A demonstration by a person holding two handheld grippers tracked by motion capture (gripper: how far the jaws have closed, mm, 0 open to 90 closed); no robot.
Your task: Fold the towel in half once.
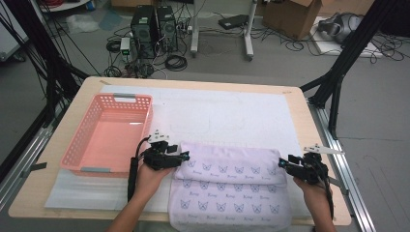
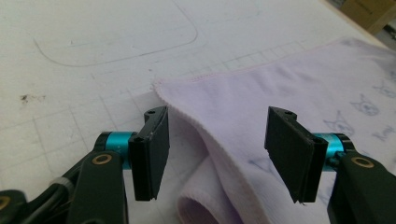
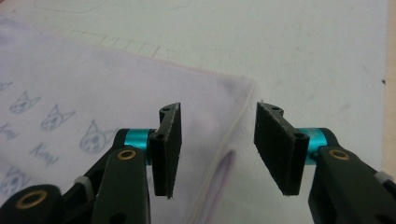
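A folded lilac towel (image 1: 229, 186) is seen at the lower centre of the high view, right of a pink basket (image 1: 109, 133). The left gripper (image 1: 178, 157) and right gripper (image 1: 284, 164) are held wide apart over its upper corners, nothing gripped.

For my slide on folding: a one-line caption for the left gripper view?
Open left claw straddling the folded towel's corner on the white mat.

Left gripper (image 1: 182, 156) and right gripper (image 1: 282, 164), one in each hand, low, pointing inward toward each other, jaws parted.
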